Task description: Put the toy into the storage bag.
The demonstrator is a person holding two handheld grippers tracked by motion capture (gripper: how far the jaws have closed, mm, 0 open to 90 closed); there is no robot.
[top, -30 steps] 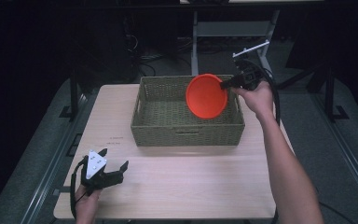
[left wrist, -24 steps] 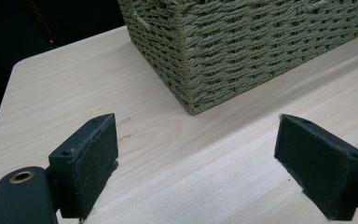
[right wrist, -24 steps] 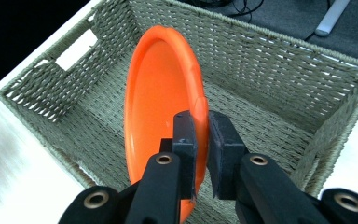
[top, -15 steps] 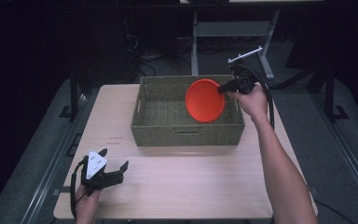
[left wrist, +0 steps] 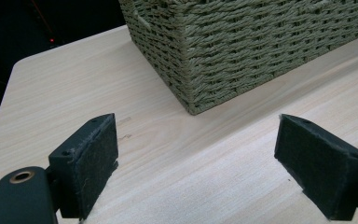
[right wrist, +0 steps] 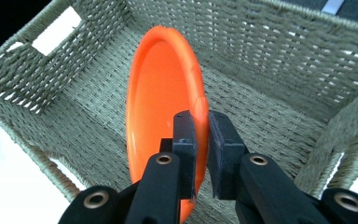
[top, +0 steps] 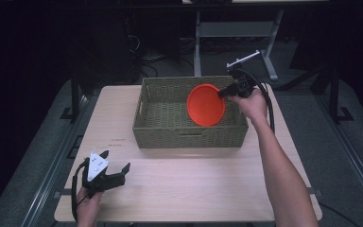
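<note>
Right gripper [right wrist: 200, 140] clamped on the rim of the plate [right wrist: 161, 107]; plate held on edge, tilted, over the right half of the basket [top: 189, 137]. Whether its lower edge touches the basket floor: cannot tell.

Left gripper [top: 116, 172] idle on the surface [top: 194, 189] at the near left, jaws wide apart, nothing between them, well apart from the basket.

Step judged: setting the plate down inside. Best done by lowering until the bottom edge meets the weave, then rotating the wrist to lay it flat before releasing. Keep clear of the right wall. Letting go early would probably let it tip and clatter.
</note>
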